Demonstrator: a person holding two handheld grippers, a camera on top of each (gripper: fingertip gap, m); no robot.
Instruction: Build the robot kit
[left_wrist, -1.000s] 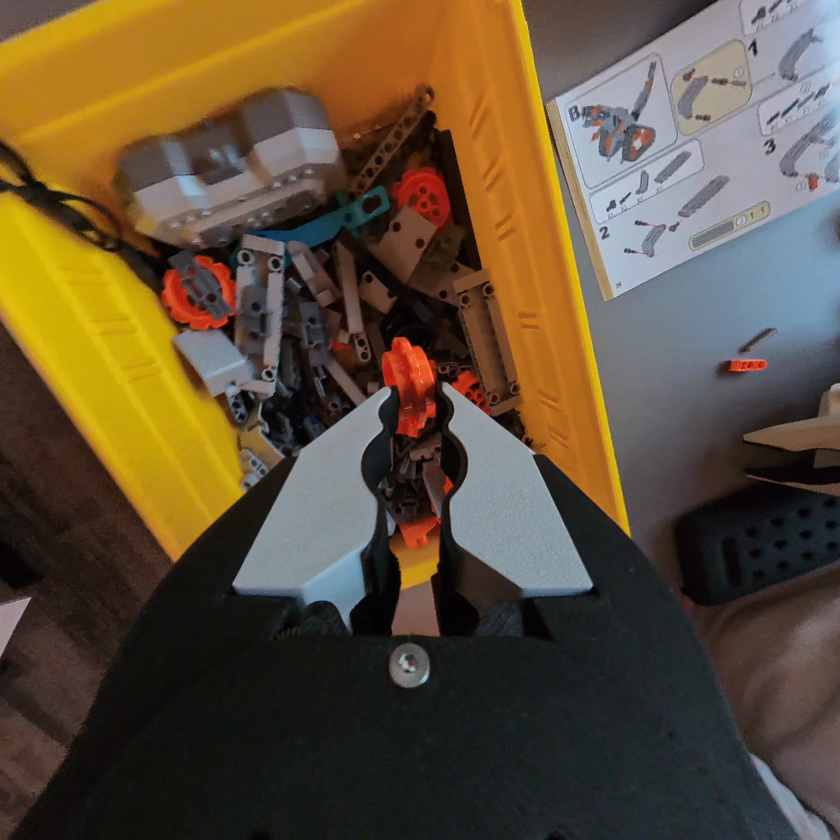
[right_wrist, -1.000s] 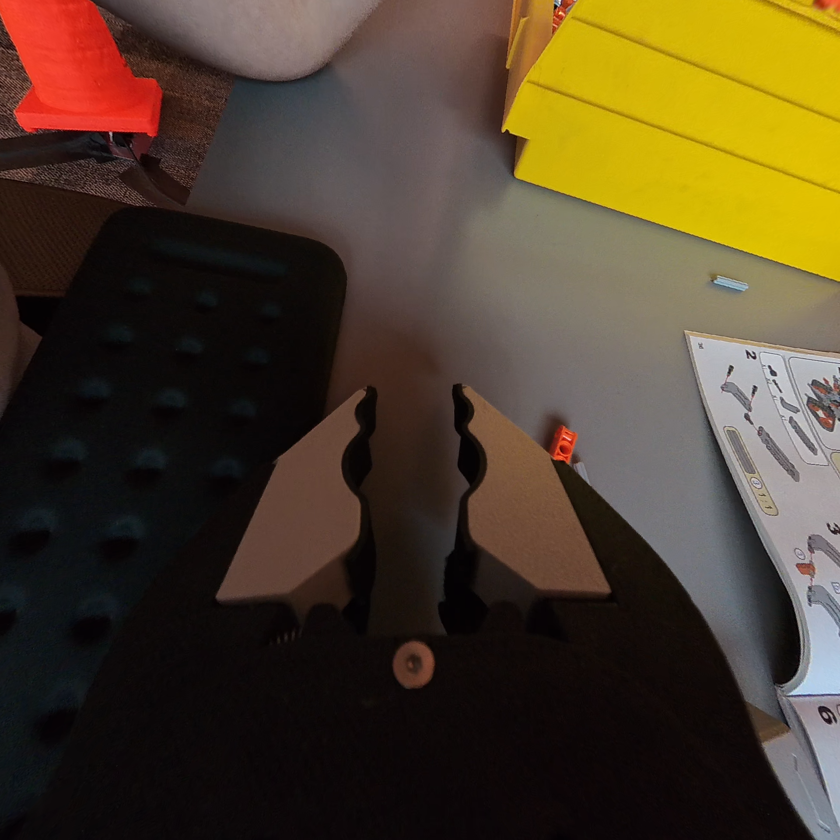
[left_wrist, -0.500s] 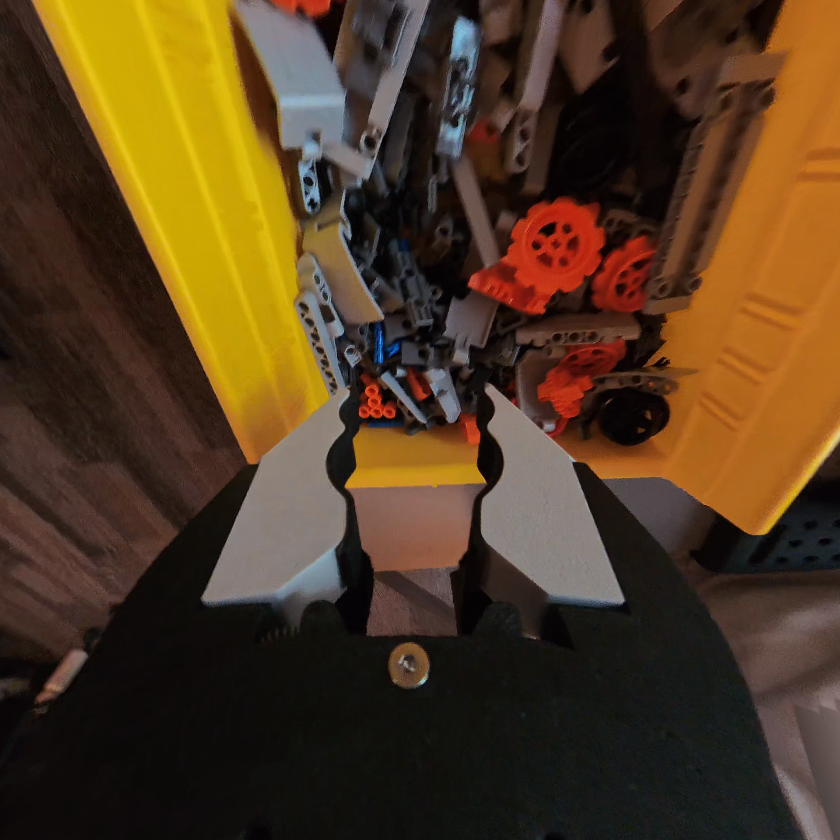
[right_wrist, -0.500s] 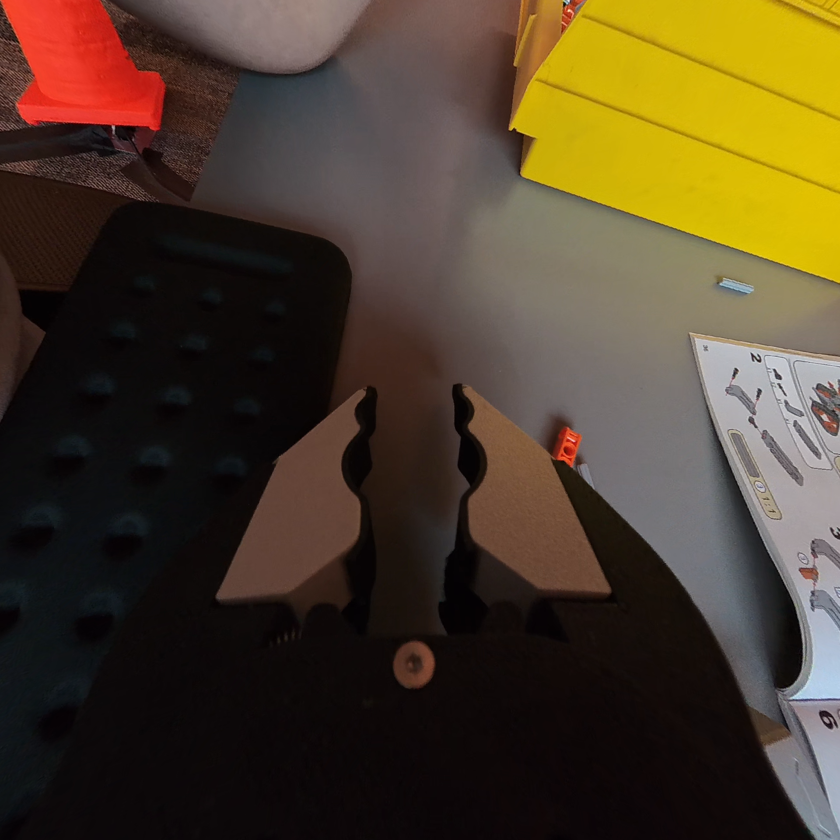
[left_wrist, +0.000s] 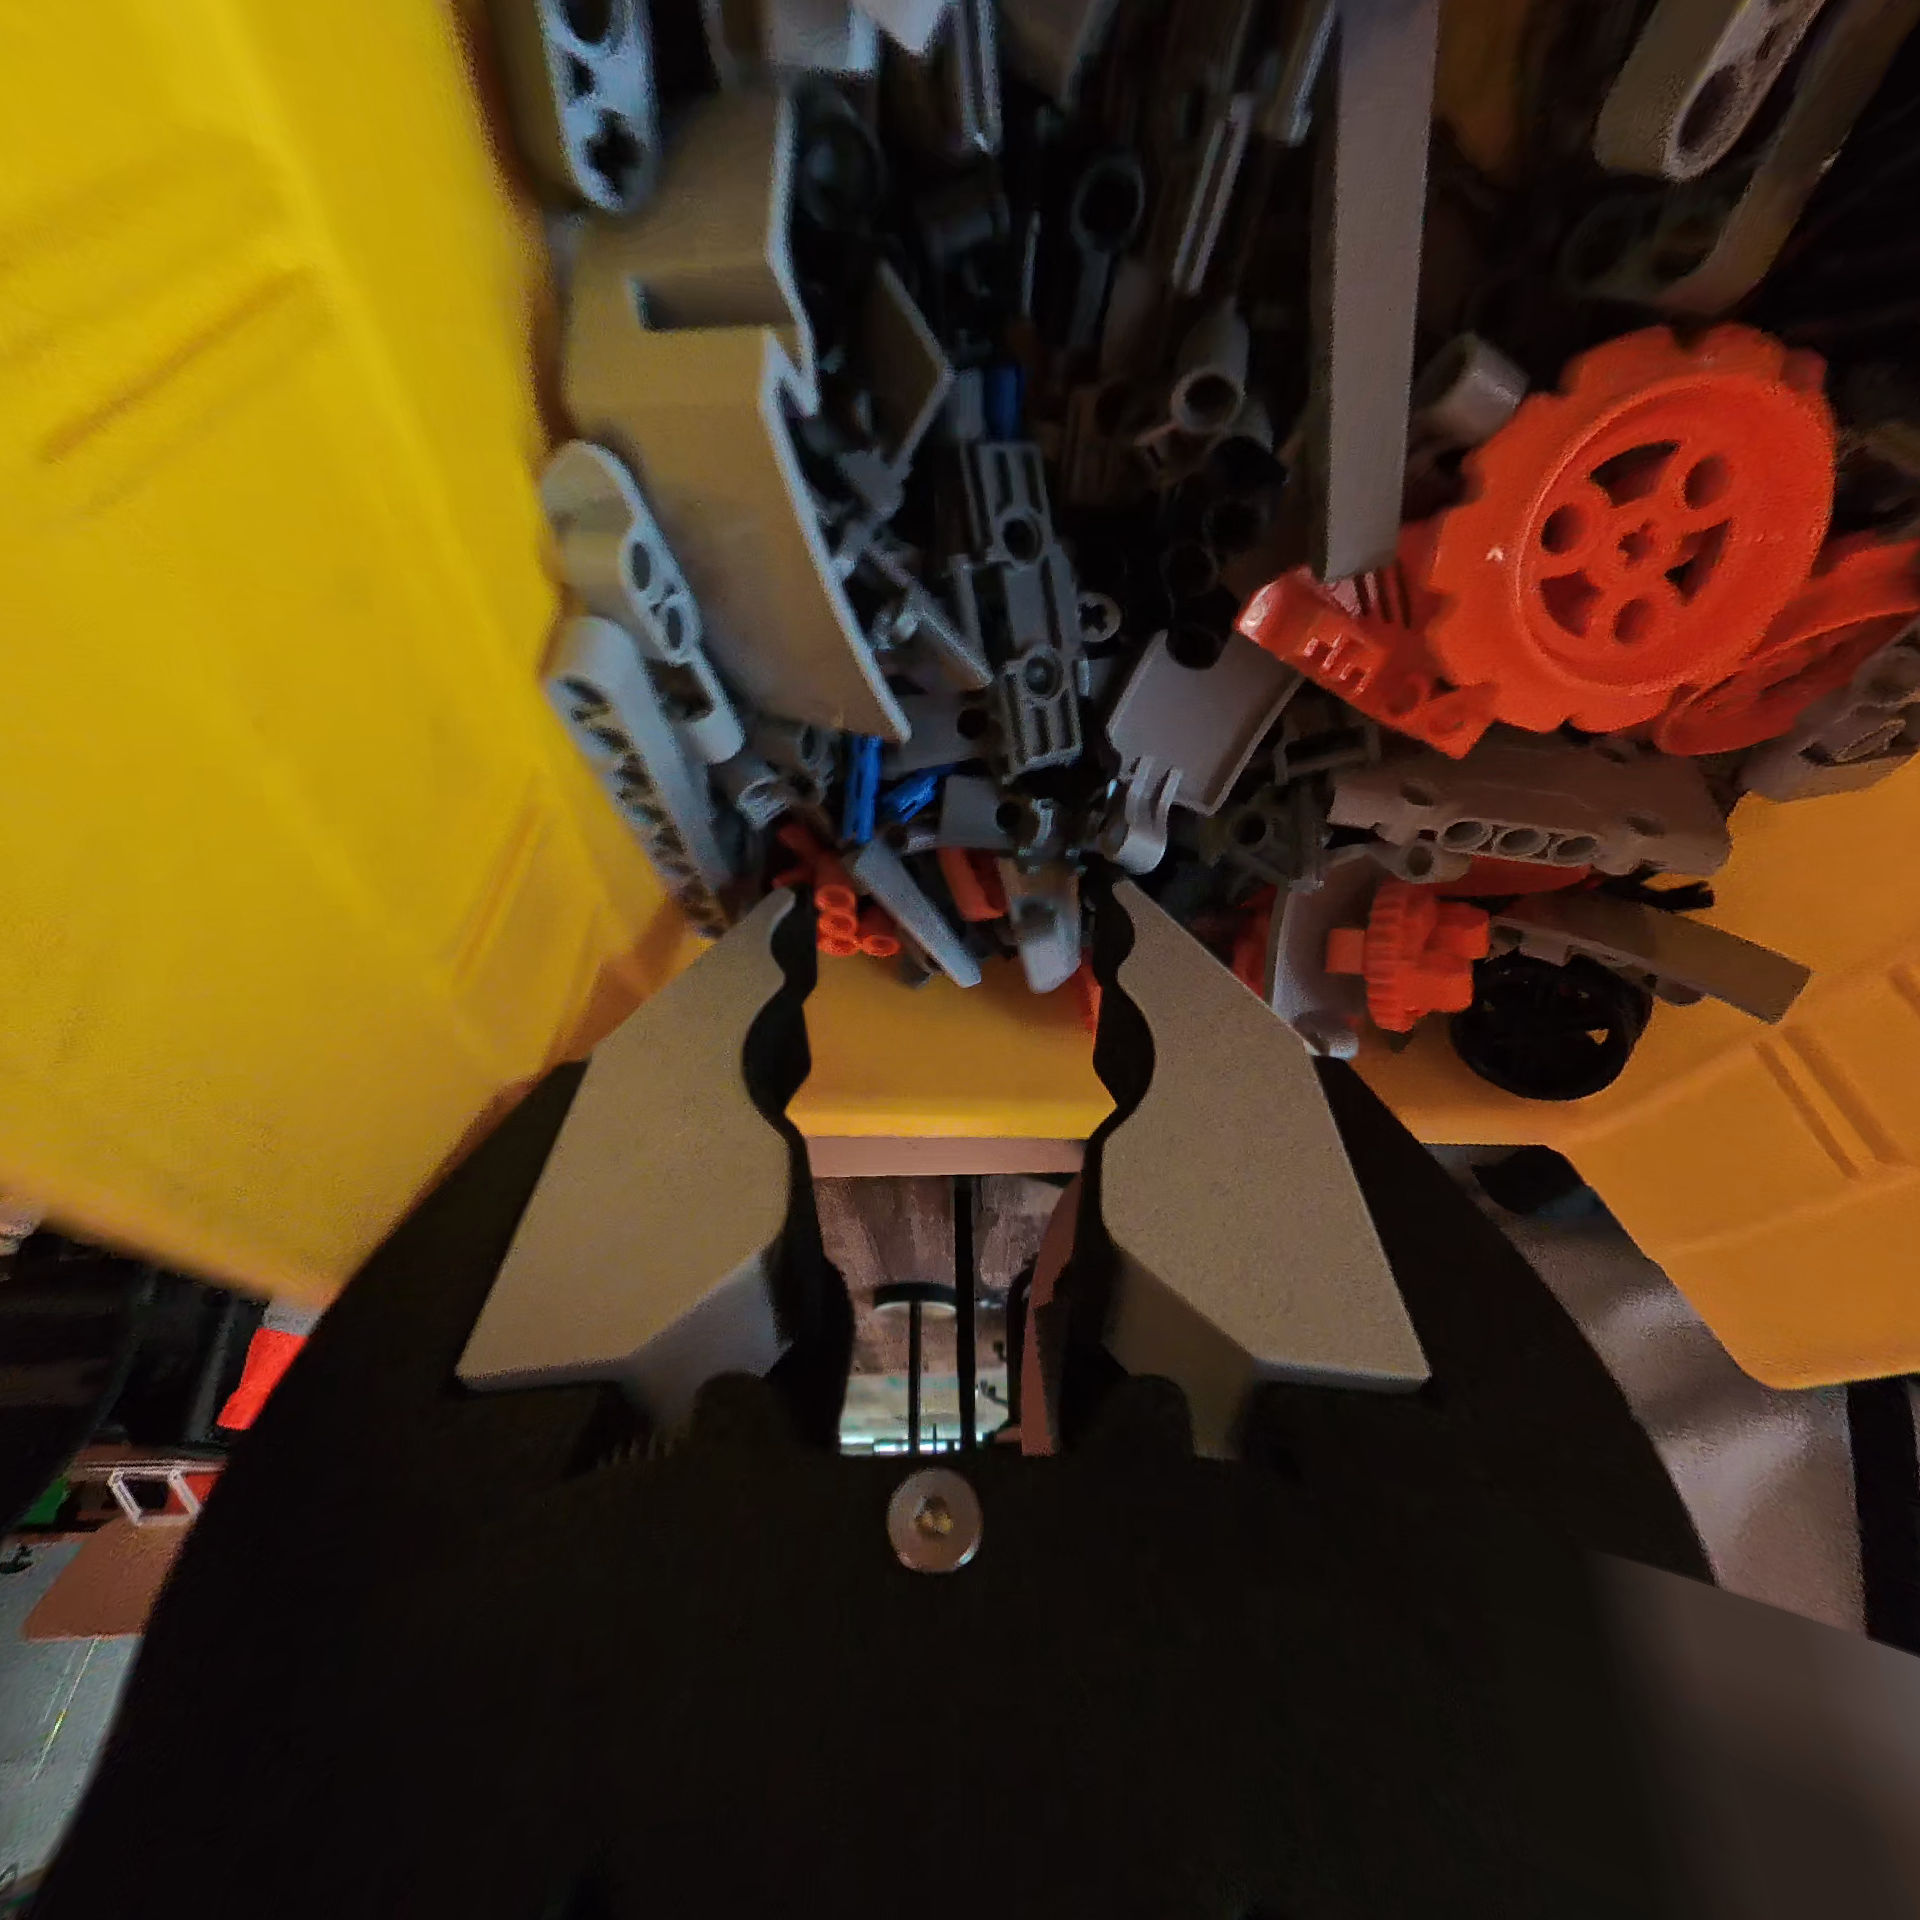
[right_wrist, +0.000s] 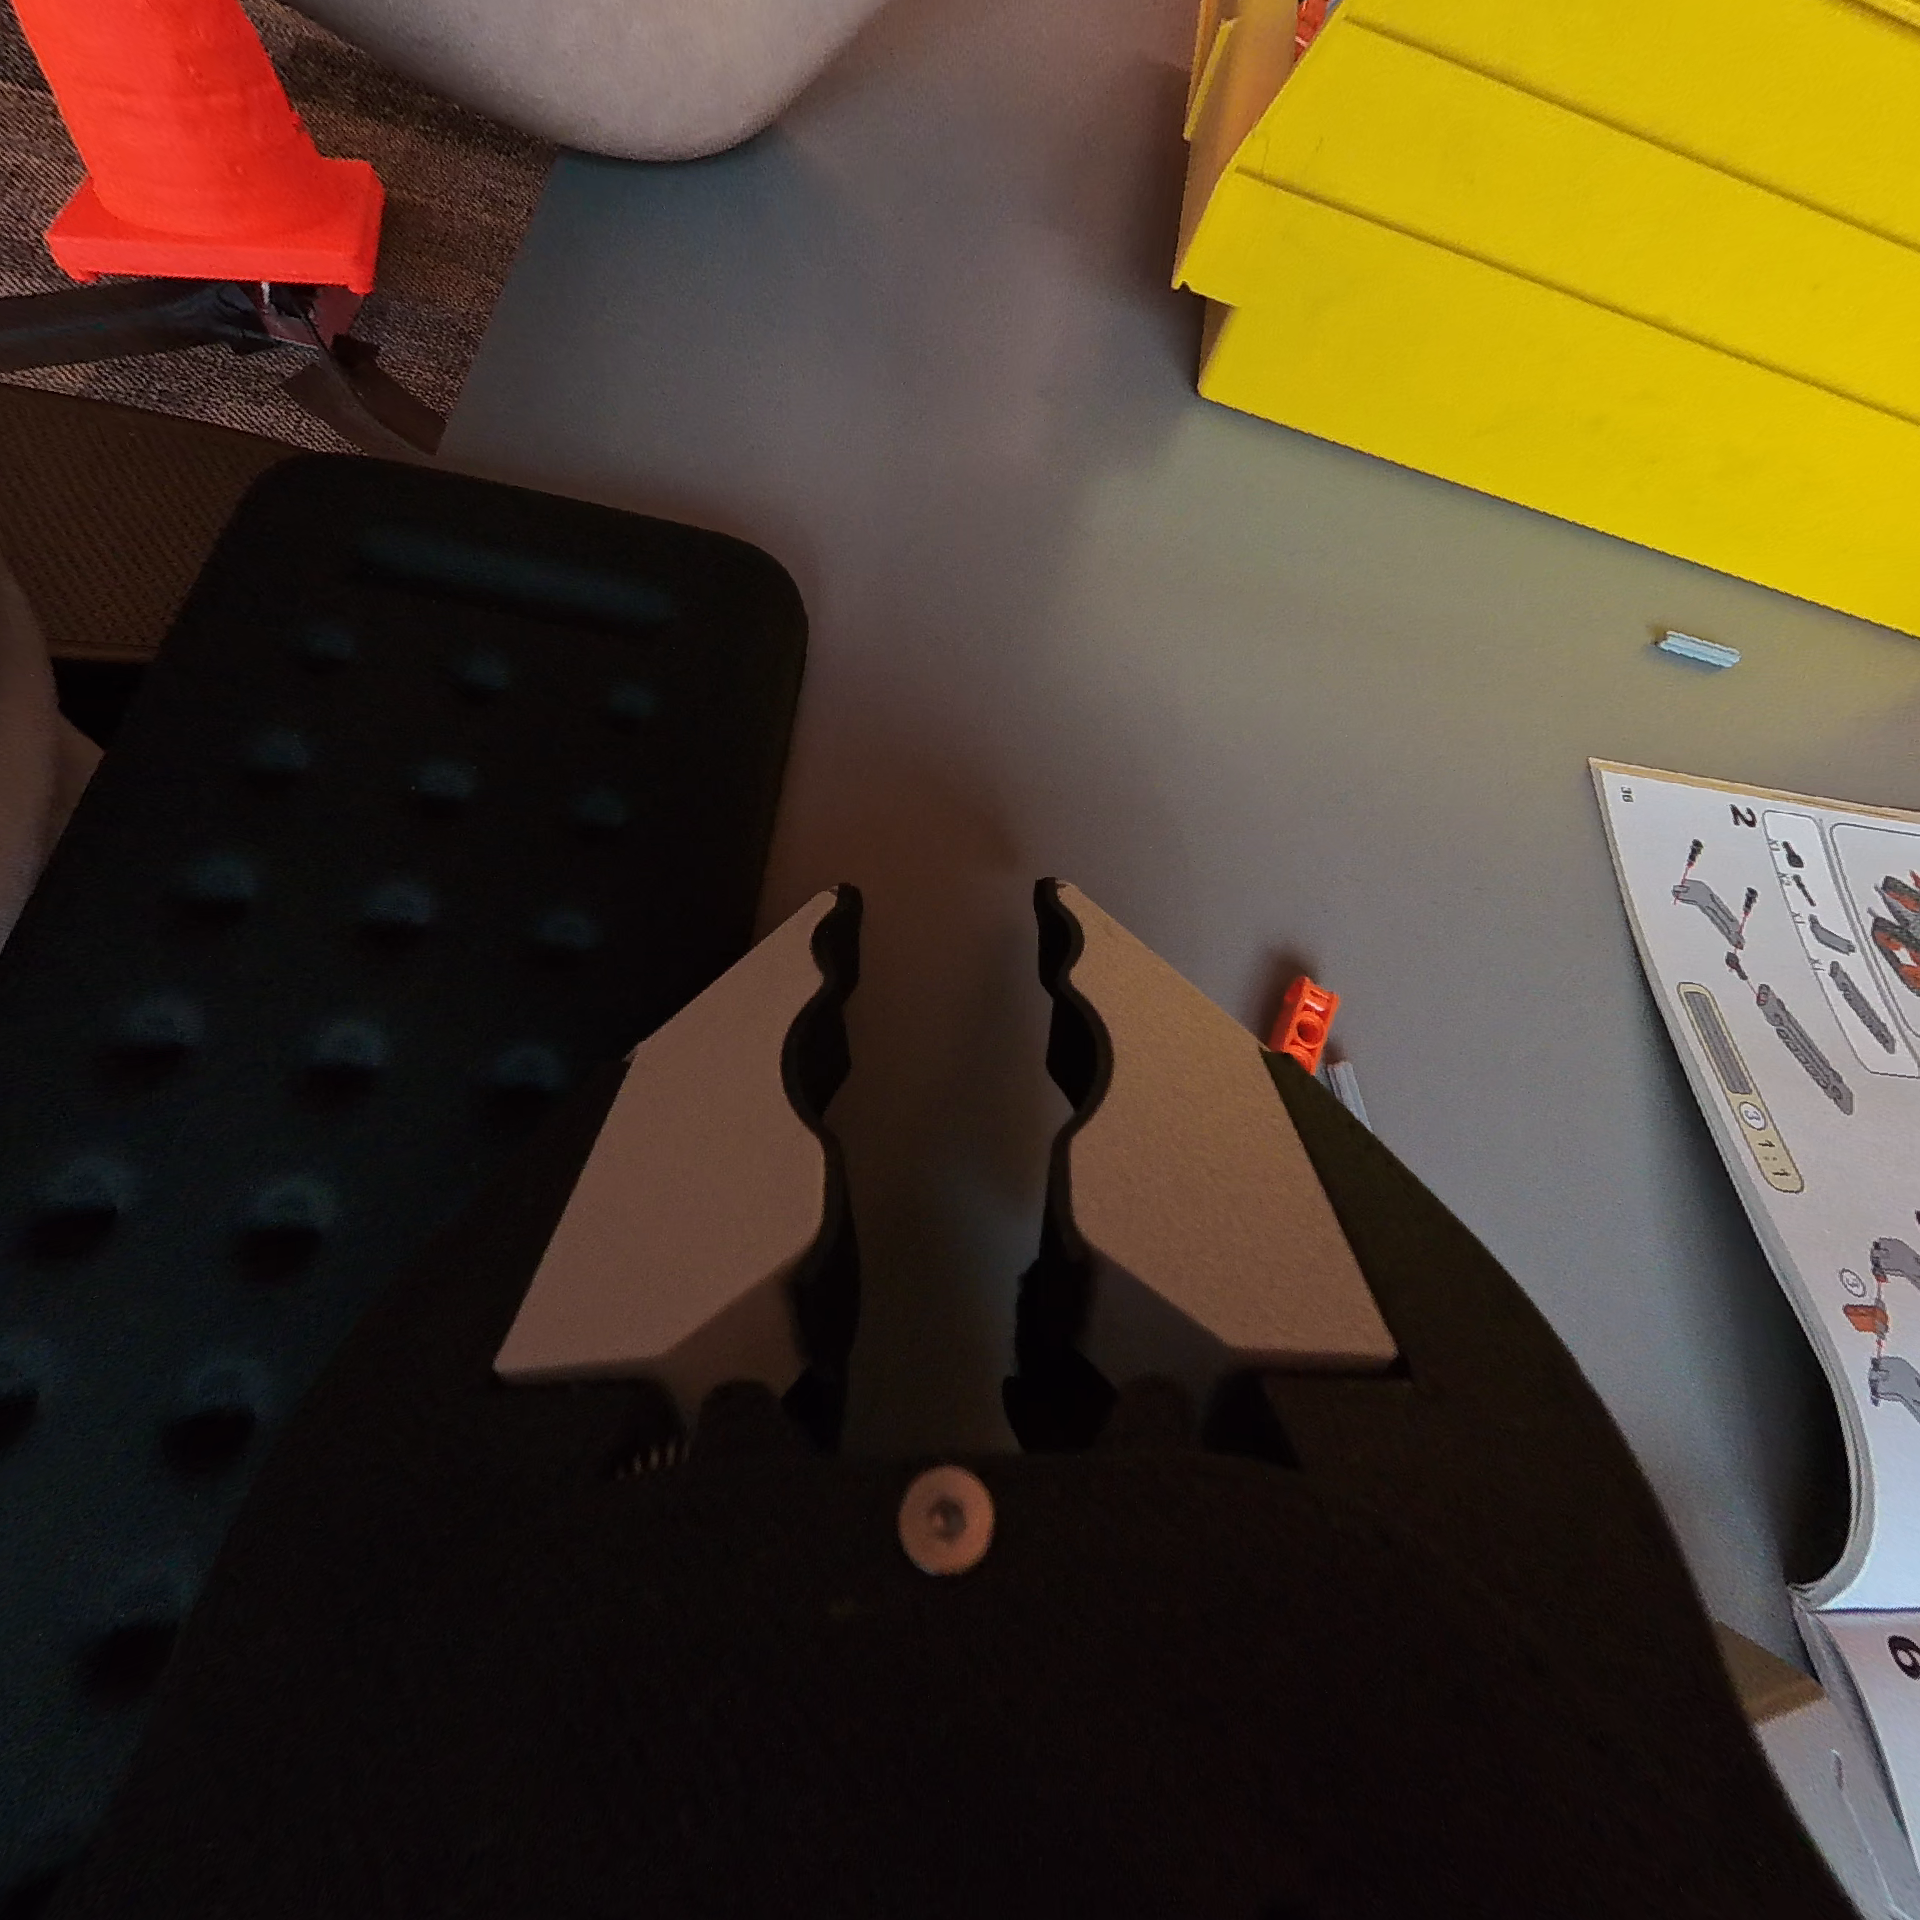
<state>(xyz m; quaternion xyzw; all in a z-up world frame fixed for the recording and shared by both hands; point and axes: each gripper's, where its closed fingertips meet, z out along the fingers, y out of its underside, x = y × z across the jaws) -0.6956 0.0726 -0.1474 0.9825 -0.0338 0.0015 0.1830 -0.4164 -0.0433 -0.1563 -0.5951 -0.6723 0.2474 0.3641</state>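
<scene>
Your left gripper (left_wrist: 951, 914) is spread wide with nothing between its fingers; its tips sit right at the near edge of a heap of building pieces (left_wrist: 1039, 582) inside the yellow bin (left_wrist: 260, 623); small orange pins (left_wrist: 847, 930) and a light grey piece (left_wrist: 1044, 935) lie just past the tips; a big orange gear wheel (left_wrist: 1631, 530) sits off to the right, with a black wheel (left_wrist: 1548, 1023) nearer the bin's front wall.

Your right gripper (right_wrist: 948, 904) is spread too and holds nothing; it hangs over the bare grey table (right_wrist: 987, 520); a black bumpy pad (right_wrist: 416, 883) lies to its left; a small orange piece (right_wrist: 1307, 1023) lies just beside its right finger; an open booklet (right_wrist: 1787, 1039) lies farther right; a small pale blue piece (right_wrist: 1694, 652) lies near the yellow bin (right_wrist: 1610, 312); an orange cone (right_wrist: 208, 156) stands far left.
</scene>
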